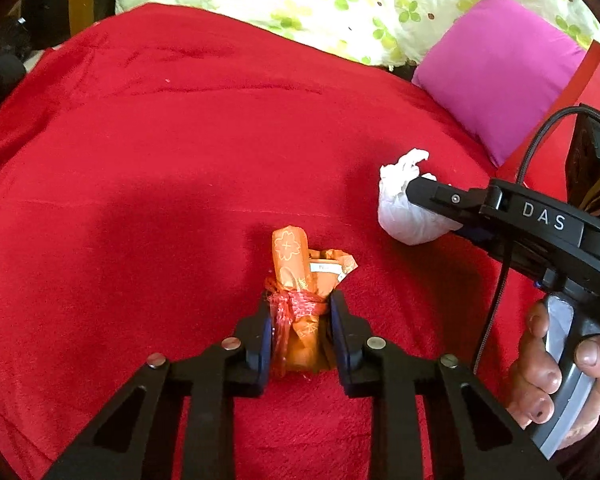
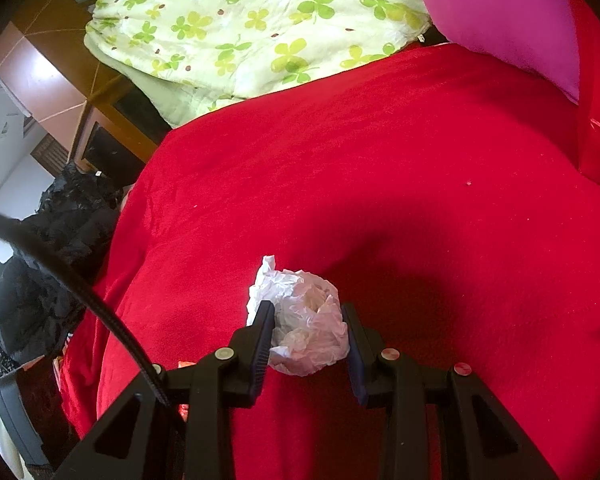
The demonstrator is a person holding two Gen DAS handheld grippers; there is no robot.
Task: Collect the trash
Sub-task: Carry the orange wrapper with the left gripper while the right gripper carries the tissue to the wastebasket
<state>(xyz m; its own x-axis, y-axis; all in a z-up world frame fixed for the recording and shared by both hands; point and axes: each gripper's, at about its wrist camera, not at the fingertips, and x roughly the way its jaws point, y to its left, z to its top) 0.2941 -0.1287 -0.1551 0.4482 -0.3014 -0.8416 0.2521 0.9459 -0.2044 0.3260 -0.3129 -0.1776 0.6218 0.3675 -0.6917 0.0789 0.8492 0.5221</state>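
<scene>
An orange wrapper bundle (image 1: 296, 280), tied with a scrap of red netting, lies on the red blanket (image 1: 160, 152). My left gripper (image 1: 300, 320) is shut on it, both pads pressing its sides. A crumpled white paper ball (image 2: 306, 320) sits between the pads of my right gripper (image 2: 308, 332), which is shut on it. In the left wrist view the same white ball (image 1: 400, 208) shows at the right, held at the tip of the right gripper (image 1: 416, 196), with a hand (image 1: 556, 372) around its handle.
A magenta cushion (image 1: 500, 76) lies at the far right of the bed. A green clover-print quilt (image 2: 252, 28) is heaped along the back. A black bag (image 2: 56, 264) stands off the bed's left edge, beside wooden furniture (image 2: 60, 80).
</scene>
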